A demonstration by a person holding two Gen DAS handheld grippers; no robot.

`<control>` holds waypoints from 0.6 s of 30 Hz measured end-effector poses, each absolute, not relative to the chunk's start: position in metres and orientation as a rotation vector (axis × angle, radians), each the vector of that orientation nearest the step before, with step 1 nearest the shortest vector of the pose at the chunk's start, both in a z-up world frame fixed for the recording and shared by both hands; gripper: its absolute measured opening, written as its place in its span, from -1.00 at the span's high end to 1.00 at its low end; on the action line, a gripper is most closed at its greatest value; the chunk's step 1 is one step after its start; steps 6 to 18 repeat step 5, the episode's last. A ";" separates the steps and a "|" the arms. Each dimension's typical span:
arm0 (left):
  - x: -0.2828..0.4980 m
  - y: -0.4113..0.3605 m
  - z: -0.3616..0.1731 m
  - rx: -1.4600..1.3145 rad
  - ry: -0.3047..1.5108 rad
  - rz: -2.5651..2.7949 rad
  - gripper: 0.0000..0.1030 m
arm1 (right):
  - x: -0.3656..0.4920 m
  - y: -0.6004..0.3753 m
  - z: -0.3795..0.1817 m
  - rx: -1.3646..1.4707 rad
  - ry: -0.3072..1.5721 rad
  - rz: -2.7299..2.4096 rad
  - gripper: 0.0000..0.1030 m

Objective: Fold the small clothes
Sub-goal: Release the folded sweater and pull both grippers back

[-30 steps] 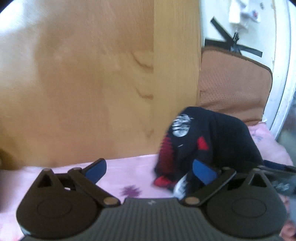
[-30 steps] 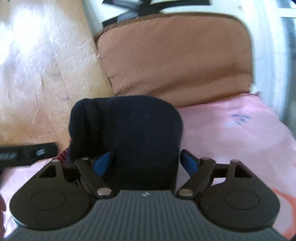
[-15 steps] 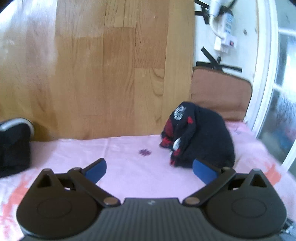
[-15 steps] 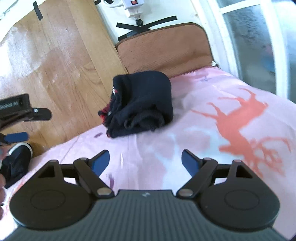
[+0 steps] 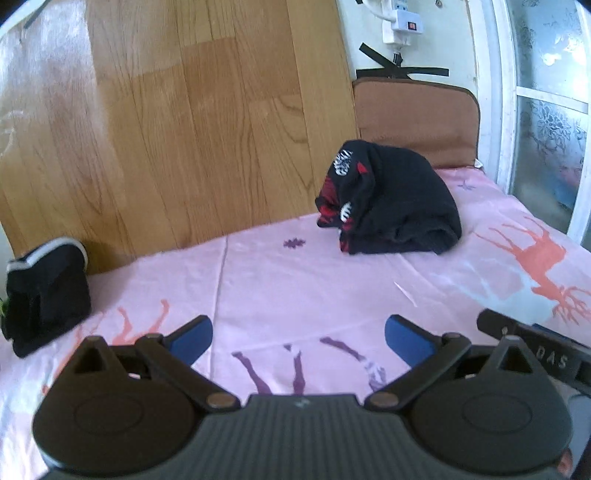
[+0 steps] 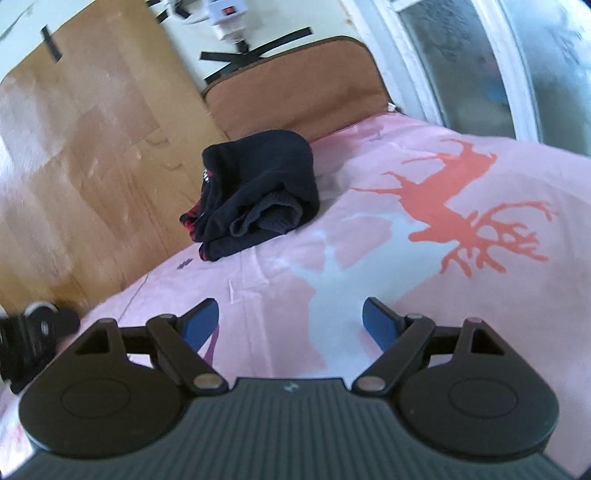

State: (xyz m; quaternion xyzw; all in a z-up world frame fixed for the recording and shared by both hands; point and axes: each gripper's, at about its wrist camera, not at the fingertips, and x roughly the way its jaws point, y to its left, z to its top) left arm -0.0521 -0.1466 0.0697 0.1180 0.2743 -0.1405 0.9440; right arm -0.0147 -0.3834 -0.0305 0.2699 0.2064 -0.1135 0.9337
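A folded dark navy garment with red and white print lies on the pink sheet near the wooden board, far ahead of both grippers. My left gripper is open over bare sheet, nothing between its blue pads. My right gripper is open too, well back from the garment, with only sheet between its fingers. A second dark garment with a white edge sits at the far left of the left wrist view. Part of the right gripper's body shows at the left wrist view's lower right.
A wooden board stands behind the bed, with a brown cushion beside it. A window frame runs along the right. The sheet carries orange deer prints. A power strip hangs on the wall.
Both grippers have drawn back from the folded dark garment, which now lies free on the sheet. The right gripper's fingers were around it a second ago and stand apart from it now.
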 end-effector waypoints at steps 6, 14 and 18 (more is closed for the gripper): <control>-0.054 -0.145 0.065 0.234 0.585 -0.309 -0.99 | -0.017 -0.379 -0.031 0.542 0.413 -0.239 -0.69; -0.054 -0.145 0.065 0.234 0.585 -0.309 -0.99 | -0.017 -0.379 -0.031 0.542 0.413 -0.239 -0.69; -0.054 -0.145 0.065 0.234 0.585 -0.309 -0.99 | -0.017 -0.379 -0.031 0.542 0.413 -0.239 -0.69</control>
